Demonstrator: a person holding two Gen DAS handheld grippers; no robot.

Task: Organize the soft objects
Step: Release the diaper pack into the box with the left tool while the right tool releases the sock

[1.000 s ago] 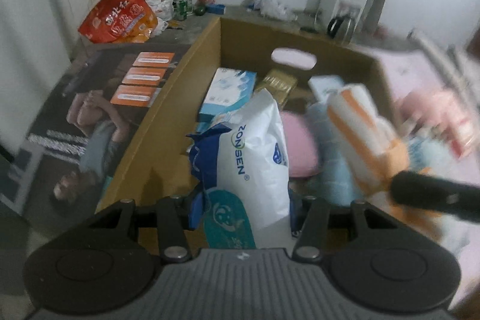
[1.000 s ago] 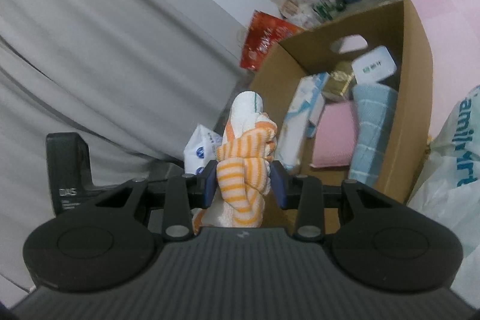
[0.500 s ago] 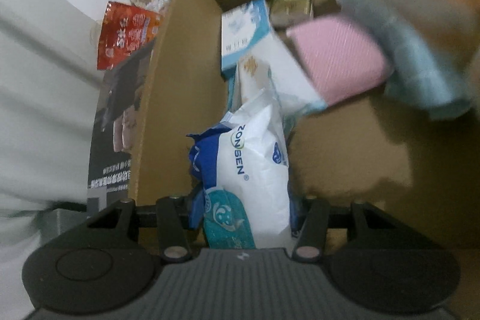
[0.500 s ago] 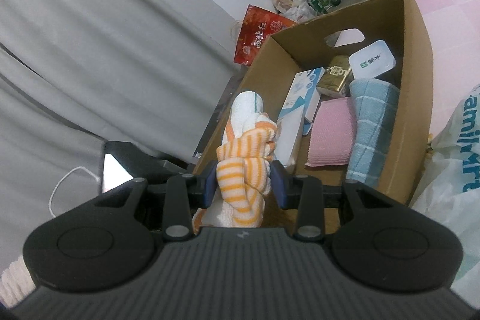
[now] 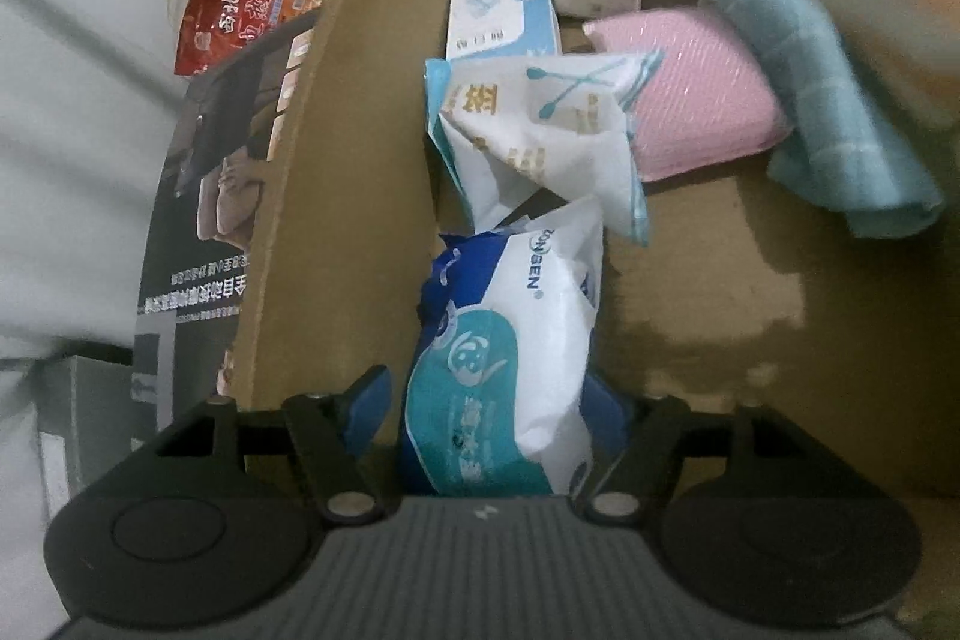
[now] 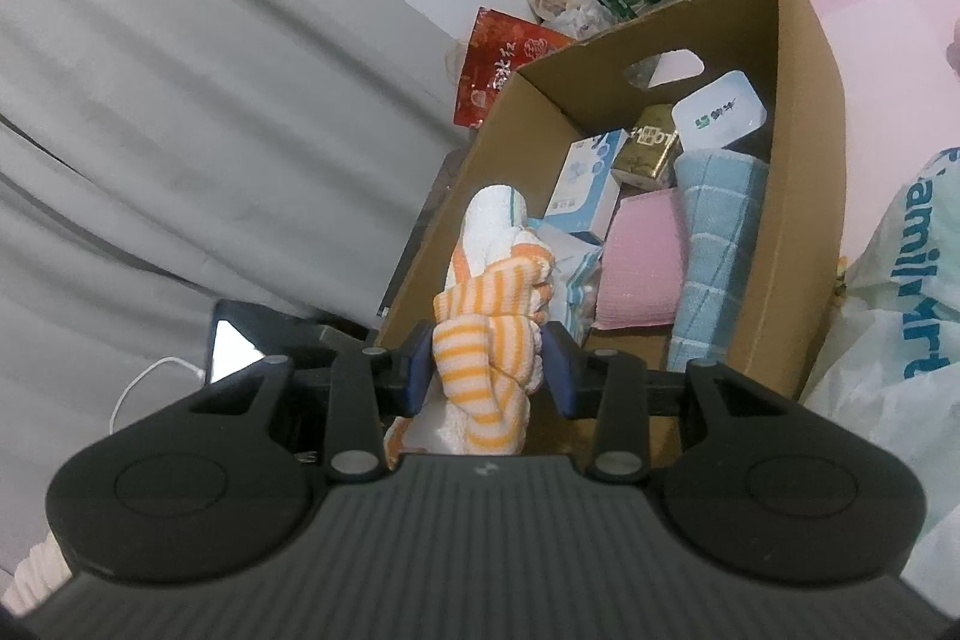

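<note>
Left tool [image 5: 489,403] low inside the cardboard box [image 5: 336,220], jaws opening; wet-wipes pack [image 5: 510,364] between them, a gap showing at the left pad. Right tool [image 6: 487,370] clamped on the orange-striped towel [image 6: 489,340], just outside the box's near corner. In the box: pink cloth [image 5: 696,94], blue towel [image 5: 840,124], white pouch [image 5: 540,130].

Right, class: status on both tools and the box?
Left tool opening, wipes pack between pads. Right tool shut on striped towel. Box floor free ahead.
</note>
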